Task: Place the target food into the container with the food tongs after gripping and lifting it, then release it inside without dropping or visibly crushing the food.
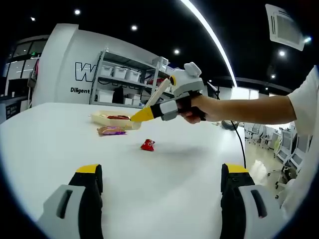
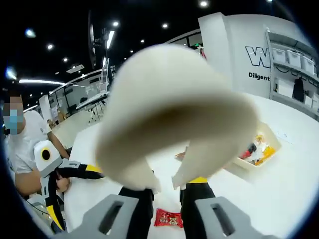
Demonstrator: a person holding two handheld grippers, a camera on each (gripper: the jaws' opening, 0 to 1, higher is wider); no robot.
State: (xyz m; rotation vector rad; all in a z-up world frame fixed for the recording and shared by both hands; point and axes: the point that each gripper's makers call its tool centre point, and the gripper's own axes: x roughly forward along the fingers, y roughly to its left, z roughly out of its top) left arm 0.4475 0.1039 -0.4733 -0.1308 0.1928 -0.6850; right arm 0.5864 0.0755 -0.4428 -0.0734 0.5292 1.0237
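In the right gripper view, the cream-coloured looped food tongs (image 2: 174, 114) are a close blur, hiding much of the white bench (image 2: 289, 199) and part of the small red food packet (image 2: 168, 218). The contents of the shallow cream tray (image 2: 256, 152) are too small to identify. In the left gripper view, the pink-wrapped packet (image 1: 111, 130) is unreadable.

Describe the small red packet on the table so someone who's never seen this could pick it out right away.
Start at the broad white table and find the shallow cream tray near its far side. In front of the tray, the small red crinkled packet lies alone on bare tabletop. Its neighbour, a flatter pink and orange packet, lies by the tray; only this one is solid red.
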